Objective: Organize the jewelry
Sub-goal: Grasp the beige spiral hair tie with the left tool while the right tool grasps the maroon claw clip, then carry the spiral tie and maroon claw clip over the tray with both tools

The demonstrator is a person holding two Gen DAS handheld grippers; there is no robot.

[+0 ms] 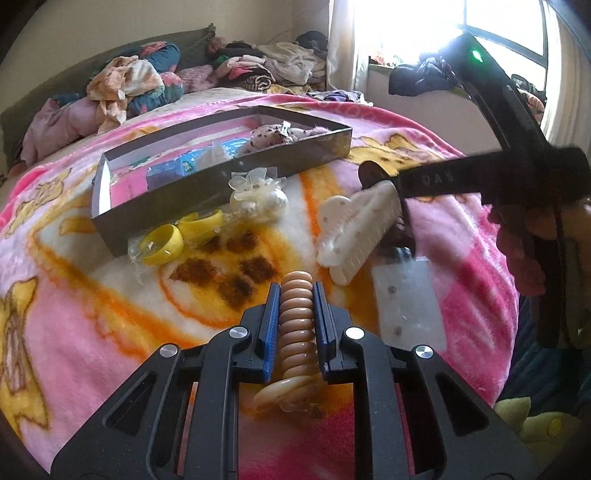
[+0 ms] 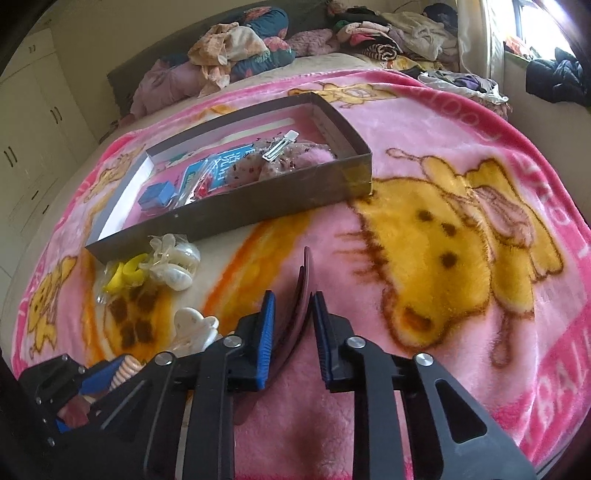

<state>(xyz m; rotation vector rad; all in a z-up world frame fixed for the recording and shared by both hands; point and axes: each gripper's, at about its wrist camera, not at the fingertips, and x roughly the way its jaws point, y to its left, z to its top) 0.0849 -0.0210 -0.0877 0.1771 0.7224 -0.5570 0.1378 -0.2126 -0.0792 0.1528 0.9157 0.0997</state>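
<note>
My left gripper (image 1: 295, 291) is shut on a tan spiral hair tie (image 1: 295, 325), held just above the pink blanket. My right gripper (image 2: 291, 299) is shut on a thin dark maroon curved piece (image 2: 301, 295), low over the blanket. A shallow grey box (image 1: 221, 177) lies further back, holding a pink fluffy item (image 2: 295, 162), a silver clip (image 2: 280, 146) and blue packets (image 2: 155, 195). In front of it lie yellow rings (image 1: 162, 249), a clear packet of pearly pieces (image 1: 258, 199) and a white claw clip (image 1: 354, 232).
A clear plastic card (image 1: 406, 310) lies right of the white claw clip. The pink cartoon blanket (image 2: 461, 240) covers the bed. Piles of clothes (image 1: 240, 70) sit at the far end. A window (image 1: 498, 33) is at the right, cupboards (image 2: 29, 129) at the left.
</note>
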